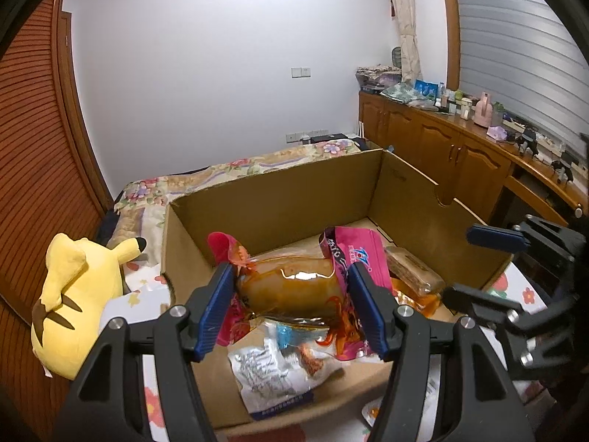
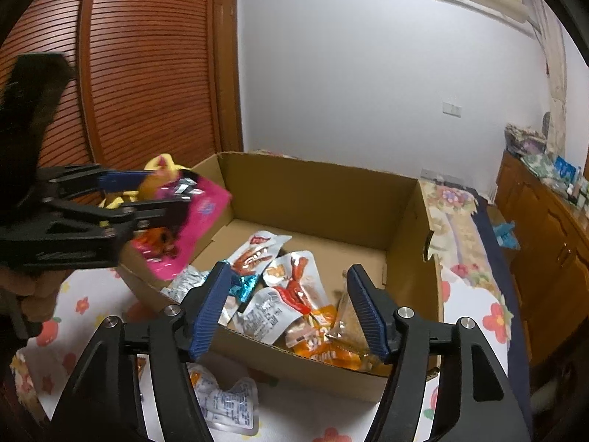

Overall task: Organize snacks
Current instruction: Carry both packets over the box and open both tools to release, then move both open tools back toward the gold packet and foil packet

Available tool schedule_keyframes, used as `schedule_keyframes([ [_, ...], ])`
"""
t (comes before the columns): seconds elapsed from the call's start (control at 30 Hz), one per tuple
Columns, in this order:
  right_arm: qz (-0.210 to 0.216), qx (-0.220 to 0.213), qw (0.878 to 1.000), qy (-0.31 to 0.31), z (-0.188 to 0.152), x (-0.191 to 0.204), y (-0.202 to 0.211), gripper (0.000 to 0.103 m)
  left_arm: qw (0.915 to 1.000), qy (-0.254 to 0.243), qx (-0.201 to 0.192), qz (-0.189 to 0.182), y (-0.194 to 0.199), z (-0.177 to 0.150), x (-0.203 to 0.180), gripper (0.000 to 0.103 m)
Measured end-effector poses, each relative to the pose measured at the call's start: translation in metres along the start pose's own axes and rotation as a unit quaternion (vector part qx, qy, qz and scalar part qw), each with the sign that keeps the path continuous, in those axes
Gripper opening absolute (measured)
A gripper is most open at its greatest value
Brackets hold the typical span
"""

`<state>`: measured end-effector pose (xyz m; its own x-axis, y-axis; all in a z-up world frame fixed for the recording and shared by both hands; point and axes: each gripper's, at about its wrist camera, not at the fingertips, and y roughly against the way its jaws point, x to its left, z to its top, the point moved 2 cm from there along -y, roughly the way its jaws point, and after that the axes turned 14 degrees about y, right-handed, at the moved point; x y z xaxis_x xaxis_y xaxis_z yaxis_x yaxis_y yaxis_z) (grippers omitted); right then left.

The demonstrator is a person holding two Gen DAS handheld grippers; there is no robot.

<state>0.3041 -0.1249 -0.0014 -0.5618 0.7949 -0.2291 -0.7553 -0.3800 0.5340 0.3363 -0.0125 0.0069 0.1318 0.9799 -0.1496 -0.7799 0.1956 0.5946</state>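
**Left tool carries pink pack over box; right tool empty above the pile**

Cardboard box (image 1: pixel 279 199) sits open-topped on a bed (image 2: pixel 475 294) with flower-print cover. Left tool (image 1: pixel 291 305) is clamped on a pink snack pack (image 1: pixel 294 287) with a clear window showing a brown piece inside; both blue pads press its sides, jaws about half spread. Pack hangs above the box's near-left wall, in the right wrist view over the left corner.

Right tool (image 2: pixel 291 309) has jaws apart, nothing gripped, pads clear of the packets below. It hovers over the box's near wall. Clear-wrapped brown bar (image 2: pixel 349 316) lies in the box just by its right finger.

Inside box: loose pile of foil and orange snack packets (image 2: pixel 287 294), roughly five or six, overlapping, exact count unclear. One more silver packet (image 2: pixel 228 405) lies outside on the bed, against the near wall, beneath the right tool.

Around: one yellow plush toy (image 1: pixel 73 294) left of the box, touching or nearly touching it. Wooden louvred door (image 2: pixel 147 73) behind it. Cabinet run (image 1: pixel 441 147) along the right, top crowded with bottles and small items. A hand (image 2: pixel 33 294) grips the left tool's handle.
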Motion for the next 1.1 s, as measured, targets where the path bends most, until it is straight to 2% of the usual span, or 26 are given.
schedule_keyframes([
  [0.33, 0.004, -0.012, 1.000, -0.001, 0.001, -0.007, 0.001, 0.072, 0.9998, -0.016, 0.011, 0.005, -0.023, 0.008, -0.009, 0.064],
  [0.7, 0.000, -0.008, 1.000, -0.003, 0.001, -0.009, -0.003, 0.073, 0.9998, -0.015, 0.008, 0.007, -0.025, 0.006, -0.007, 0.061],
  [1.1, -0.009, -0.006, 1.000, 0.001, 0.002, 0.006, 0.021, 0.073, 0.9999, -0.013, -0.002, -0.008, 0.016, -0.011, -0.006, 0.061],
])
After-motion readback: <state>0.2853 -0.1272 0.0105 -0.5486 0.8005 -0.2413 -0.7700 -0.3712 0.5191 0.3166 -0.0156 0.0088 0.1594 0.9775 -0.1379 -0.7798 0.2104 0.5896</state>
